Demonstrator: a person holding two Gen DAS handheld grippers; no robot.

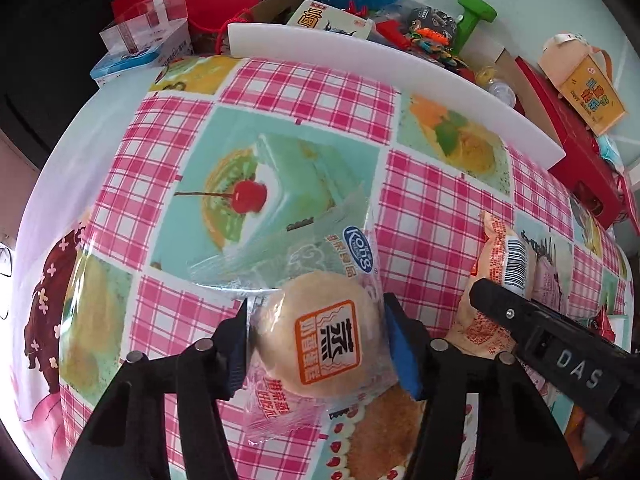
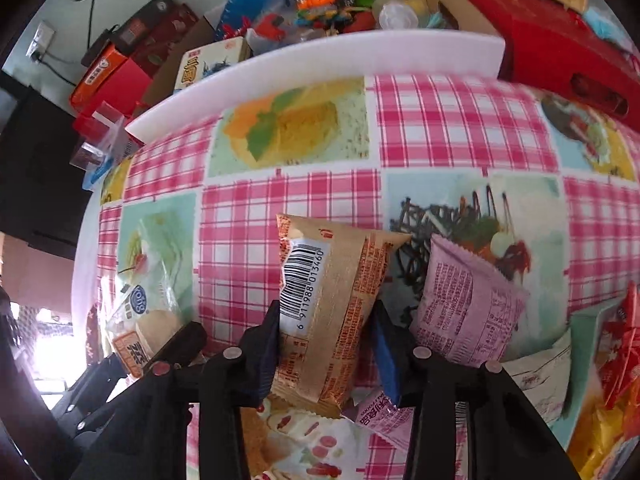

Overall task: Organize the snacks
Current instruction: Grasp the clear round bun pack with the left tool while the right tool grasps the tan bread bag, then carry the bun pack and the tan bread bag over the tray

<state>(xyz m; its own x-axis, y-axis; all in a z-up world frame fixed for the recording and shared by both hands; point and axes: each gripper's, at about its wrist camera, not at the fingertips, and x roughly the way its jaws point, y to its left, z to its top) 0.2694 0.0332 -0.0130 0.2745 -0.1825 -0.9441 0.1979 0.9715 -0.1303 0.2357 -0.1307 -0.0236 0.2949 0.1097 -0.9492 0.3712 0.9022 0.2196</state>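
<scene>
- Looking at both views, each tool already had a snack between its fingers, so most of the risk was about grip, not reach.
- The left tool [image 1: 316, 344] sat clamped around a clear-wrapped round bun [image 1: 320, 344], blue pads pressed to both sides, low over the counter [image 1: 256, 92]. Soft cake plus slippery film, so too much squeeze probably would've squashed it, and too little could've let it slide out.
- That bun wrapper had a long loose tail lying on the cloth ahead of the tool. It could've dragged or snagged on a lift.
- The right tool [image 2: 326, 344] was closed on a gold snack packet [image 2: 332, 312], barcode side up, gripped around its lower half with the top end sticking out forward. Puffy bag, so it might've pivoted or popped free.
- A pink packet [image 2: 468, 304] lay just beside the gold one on the right, with another small pink one [image 2: 380, 420] partly under the tool. Either could've gotten nudged or carried along.
- More packets were heaped at the right edge of the right wrist view, near the counter's edge, so a careless sweep could've knocked them off.
- The two tools were close together, and the left one showed in the right view. A clash between them looked possible.
</scene>
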